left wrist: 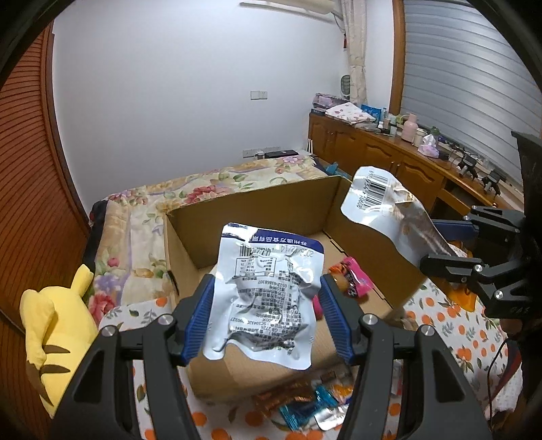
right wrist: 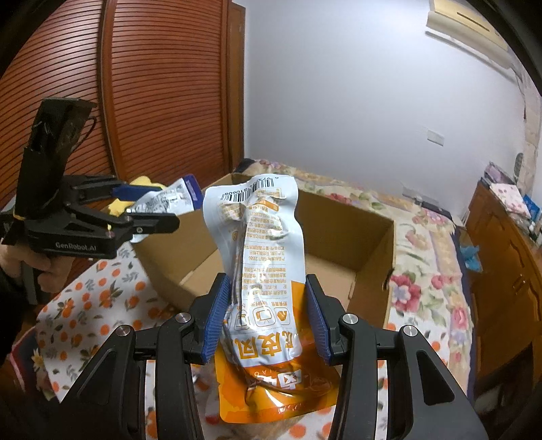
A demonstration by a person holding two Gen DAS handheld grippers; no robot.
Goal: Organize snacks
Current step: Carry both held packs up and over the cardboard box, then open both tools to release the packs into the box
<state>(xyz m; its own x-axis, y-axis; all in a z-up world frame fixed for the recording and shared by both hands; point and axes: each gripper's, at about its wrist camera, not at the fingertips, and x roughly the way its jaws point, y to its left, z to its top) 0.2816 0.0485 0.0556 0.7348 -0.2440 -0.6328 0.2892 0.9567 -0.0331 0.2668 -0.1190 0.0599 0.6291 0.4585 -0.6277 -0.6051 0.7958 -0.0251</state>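
We are in a home bedroom. A bed [left wrist: 216,186] with a floral quilt stands against a plain white wall [left wrist: 189,84], beside a slatted wooden wardrobe door [right wrist: 169,84]. A low wooden cabinet [left wrist: 372,152] runs under the shuttered window [left wrist: 467,74], cluttered with bottles and folded cloth. An air conditioner [right wrist: 471,30] hangs high, and a yellow plush toy [left wrist: 57,321] sits nearby.

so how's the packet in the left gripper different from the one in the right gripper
The white-and-blue packet is short and squarish; the white-and-orange packet is long and narrow. The first is crumpled with a blue band at its top edge; the second has an orange lower half with large characters. Both show printed backs with barcodes, each clamped in its gripper, left, right, near the cardboard box.
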